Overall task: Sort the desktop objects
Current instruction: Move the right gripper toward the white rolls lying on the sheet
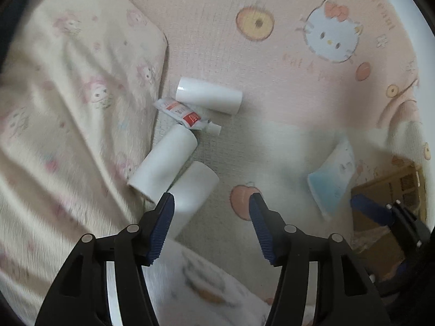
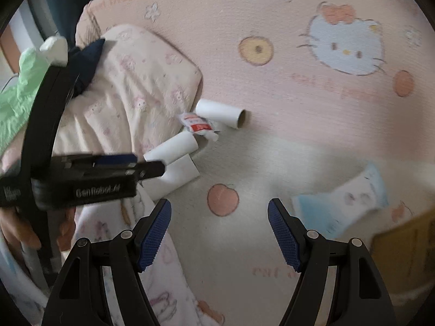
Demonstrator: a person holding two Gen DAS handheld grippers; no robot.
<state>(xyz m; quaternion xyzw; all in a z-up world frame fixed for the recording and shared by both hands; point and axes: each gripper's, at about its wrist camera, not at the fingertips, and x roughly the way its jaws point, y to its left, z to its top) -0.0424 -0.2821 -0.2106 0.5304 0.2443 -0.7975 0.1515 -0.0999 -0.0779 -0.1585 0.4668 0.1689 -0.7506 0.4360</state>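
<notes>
Ribbed blue jaws gape above smooth white cylinders [image 1: 208, 98].

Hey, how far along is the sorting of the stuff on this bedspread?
Nothing looks sorted yet. Three white rolls and a small red-and-white tube lie clustered beside the pillow, and a blue-and-white packet lies apart near a cardboard box. In hand: nothing; the left gripper and right gripper are both open and empty. Every item is left to place.
</notes>
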